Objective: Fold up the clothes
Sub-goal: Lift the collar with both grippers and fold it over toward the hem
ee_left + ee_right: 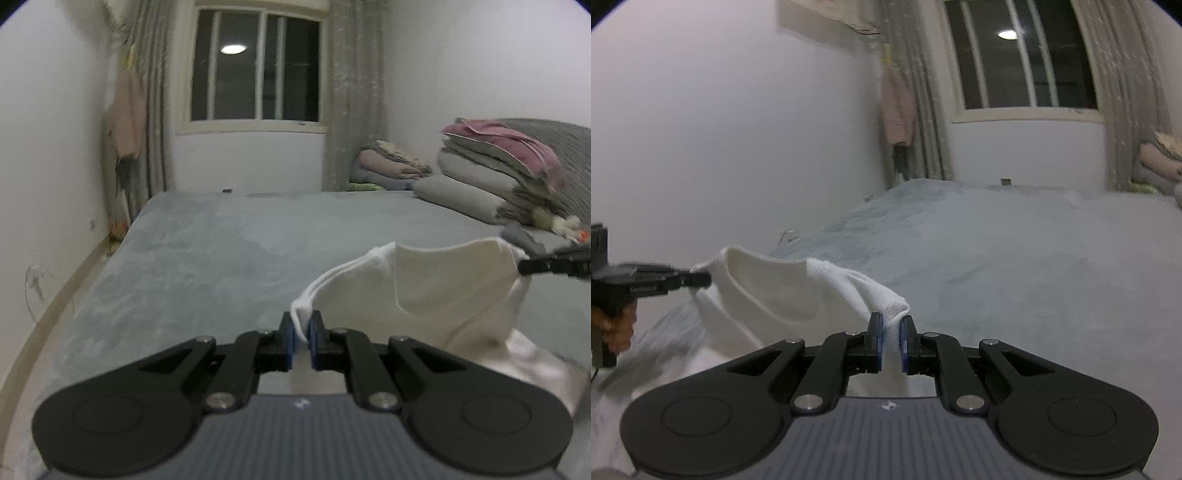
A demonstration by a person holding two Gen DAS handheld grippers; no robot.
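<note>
My left claw is closed on one upper corner of a white garment, the cloth is pinched between its blue pads. My right claw is closed in the same way on the other upper corner of this garment. The garment hangs stretched between both claws above the near part of a bed with a grey-blue cover, its neck opening is facing up and its lower part falls down out of view. In the right wrist view I see my left hand around the handle of its claw at the left edge. At the far right of the bed there is a pile of folded bedding, grey with pink on top. On the far wall is a dark window between grey curtains, and a pink garment hangs on the left wall
</note>
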